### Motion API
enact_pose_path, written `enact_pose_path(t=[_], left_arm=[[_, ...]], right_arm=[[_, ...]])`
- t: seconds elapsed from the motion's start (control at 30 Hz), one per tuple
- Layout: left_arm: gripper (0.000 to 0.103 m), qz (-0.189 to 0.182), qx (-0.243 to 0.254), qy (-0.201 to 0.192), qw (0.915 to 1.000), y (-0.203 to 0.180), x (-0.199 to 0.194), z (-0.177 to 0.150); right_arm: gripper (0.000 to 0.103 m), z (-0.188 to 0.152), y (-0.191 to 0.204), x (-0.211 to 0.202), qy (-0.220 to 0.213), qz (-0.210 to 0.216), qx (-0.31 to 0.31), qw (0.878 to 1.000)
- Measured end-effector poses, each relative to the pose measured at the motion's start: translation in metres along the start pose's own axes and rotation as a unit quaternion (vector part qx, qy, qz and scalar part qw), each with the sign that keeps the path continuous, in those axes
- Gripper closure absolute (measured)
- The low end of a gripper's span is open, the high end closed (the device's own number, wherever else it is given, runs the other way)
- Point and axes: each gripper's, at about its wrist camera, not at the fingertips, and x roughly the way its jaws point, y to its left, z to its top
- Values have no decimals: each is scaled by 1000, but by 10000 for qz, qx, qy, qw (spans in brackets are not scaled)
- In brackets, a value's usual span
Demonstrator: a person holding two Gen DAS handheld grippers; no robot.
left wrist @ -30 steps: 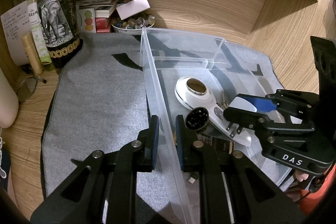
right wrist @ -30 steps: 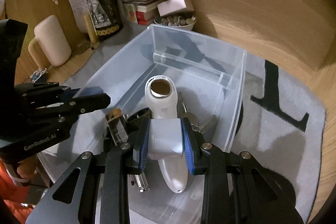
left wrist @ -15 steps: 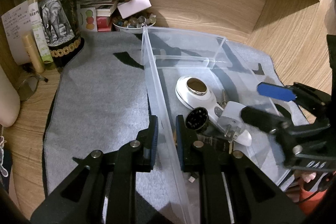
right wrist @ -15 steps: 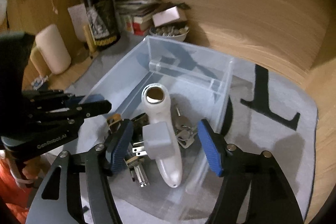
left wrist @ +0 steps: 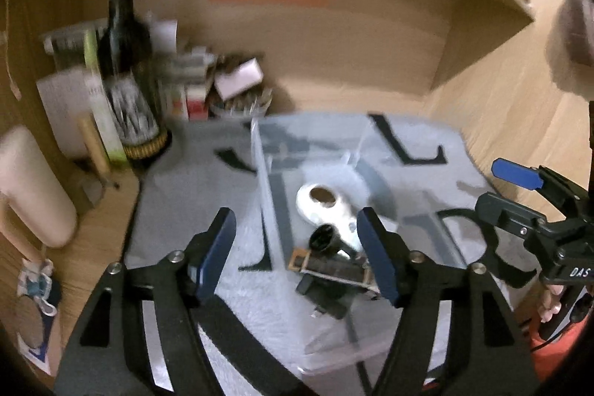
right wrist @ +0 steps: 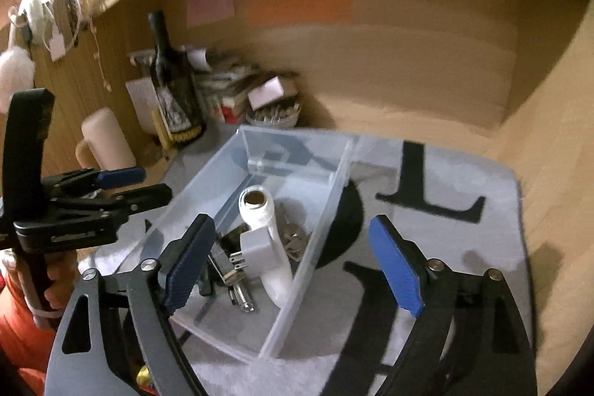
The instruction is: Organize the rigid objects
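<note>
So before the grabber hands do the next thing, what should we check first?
1. Right gripper open and empty: ok, jaws spread wide, nothing between them.
2. Left gripper open and empty: ok, jaws apart, above the bin.
3. White plug adapter inside the clear plastic bin: ok, it lies against the white handheld device.
4. Keys and the other small things inside the bin: ok.
5. Anything left to sort on the grey mat: cannot tell, the pictures are blurred and the grippers hide part of it.
6. Bin standing flat on the mat: ok.
</note>
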Motion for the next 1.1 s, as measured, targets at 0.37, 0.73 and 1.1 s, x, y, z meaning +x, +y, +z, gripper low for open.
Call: enact_pose_path(t=[0.37,0.73,1.1], left_arm=[[4,146,212,-1317,9910,-47,-76,-11],[0,305,448,-2270,9724,-81,-132,-30],[0,317,540,-2367,9696,-94,-140,-39]], right_arm=[[0,-16,8,-78,-1133,-427,-187,9925],[0,-31,16,-121,-1723,-672,-182,9826],[0,-38,14,-131,-1777,-694,-86,9816]])
